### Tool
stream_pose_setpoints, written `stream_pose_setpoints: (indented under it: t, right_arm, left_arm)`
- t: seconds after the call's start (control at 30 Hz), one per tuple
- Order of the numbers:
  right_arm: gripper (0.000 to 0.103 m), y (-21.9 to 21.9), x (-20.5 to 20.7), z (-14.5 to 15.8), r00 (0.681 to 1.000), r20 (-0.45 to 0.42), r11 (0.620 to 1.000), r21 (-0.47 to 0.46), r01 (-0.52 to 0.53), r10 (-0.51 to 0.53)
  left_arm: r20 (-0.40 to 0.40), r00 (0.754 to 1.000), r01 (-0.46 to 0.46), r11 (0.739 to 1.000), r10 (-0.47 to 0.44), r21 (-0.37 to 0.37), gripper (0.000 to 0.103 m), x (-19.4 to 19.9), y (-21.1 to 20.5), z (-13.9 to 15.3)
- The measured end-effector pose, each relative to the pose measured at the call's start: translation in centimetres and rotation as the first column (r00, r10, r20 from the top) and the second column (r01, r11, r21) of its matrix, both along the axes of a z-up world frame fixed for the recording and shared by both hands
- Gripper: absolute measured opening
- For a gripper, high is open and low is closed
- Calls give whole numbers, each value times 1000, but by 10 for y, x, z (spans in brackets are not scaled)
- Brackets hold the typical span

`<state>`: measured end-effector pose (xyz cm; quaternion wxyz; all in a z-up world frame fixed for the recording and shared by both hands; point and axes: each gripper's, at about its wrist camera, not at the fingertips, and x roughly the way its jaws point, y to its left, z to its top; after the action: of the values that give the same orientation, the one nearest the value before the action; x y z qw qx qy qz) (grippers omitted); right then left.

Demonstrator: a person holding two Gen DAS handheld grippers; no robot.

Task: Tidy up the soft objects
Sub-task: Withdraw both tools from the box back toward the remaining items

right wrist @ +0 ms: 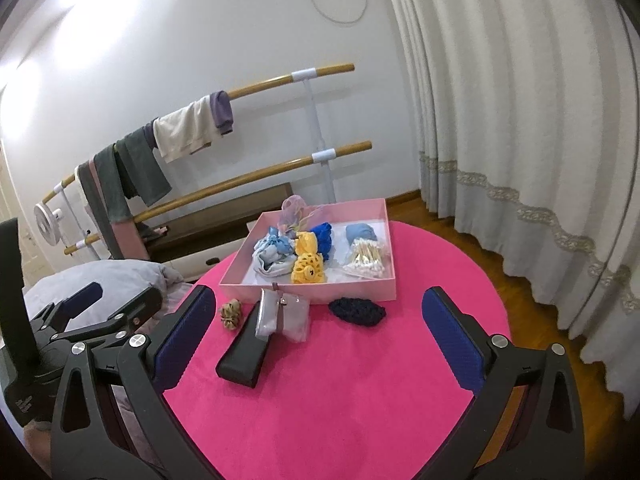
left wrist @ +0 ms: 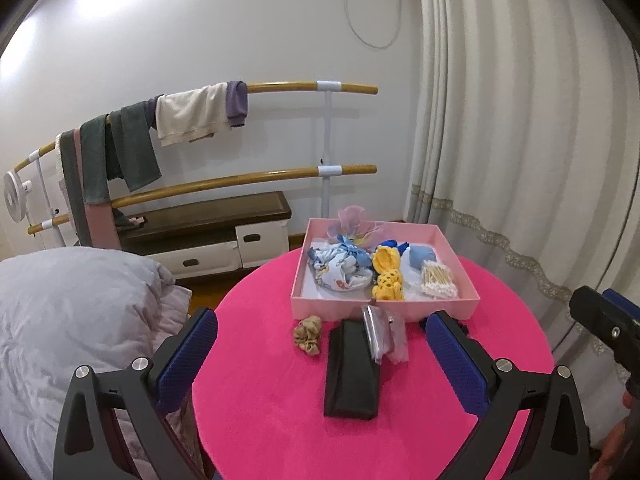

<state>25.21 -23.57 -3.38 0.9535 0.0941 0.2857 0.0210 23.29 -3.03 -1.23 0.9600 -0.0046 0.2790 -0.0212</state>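
Note:
A pink box (left wrist: pixel 384 308) (right wrist: pixel 308 294) on the round pink table holds a printed blue cloth bundle (left wrist: pixel 340 268) (right wrist: pixel 272 252), yellow crochet pieces (left wrist: pixel 386 276) (right wrist: pixel 308 266), a blue cloth (right wrist: pixel 324 236), a light blue roll (left wrist: pixel 422 258) (right wrist: pixel 360 232) and a bag of cotton swabs (left wrist: pixel 438 278) (right wrist: pixel 366 260). In front of the box lie a beige scrunchie (left wrist: pixel 308 334) (right wrist: pixel 231 314), a black case (left wrist: pixel 352 372) (right wrist: pixel 244 350), a translucent pouch (left wrist: pixel 384 338) (right wrist: pixel 284 318) and a dark knitted piece (right wrist: pixel 357 311). My left gripper (left wrist: pixel 322 354) and right gripper (right wrist: pixel 318 334) hover open above the table's near side, holding nothing.
The pink table (left wrist: pixel 280 420) (right wrist: pixel 340 400) has free surface near me. A grey duvet (left wrist: pixel 72 320) lies left. Wooden rails (left wrist: pixel 240 180) hung with clothes stand at the wall, a low bench (left wrist: pixel 208 220) beneath. Curtains (left wrist: pixel 520 140) (right wrist: pixel 520 120) hang right.

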Motion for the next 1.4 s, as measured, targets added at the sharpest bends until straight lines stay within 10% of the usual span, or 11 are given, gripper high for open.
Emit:
stream_pose_setpoints:
  t: [1.4]
  right_arm:
    - [103,8,-26,-6,1000,-3,998,-58,-5,5]
  left_arm:
    - [-26,999,-45,999,45,9,103,-31,23,-23]
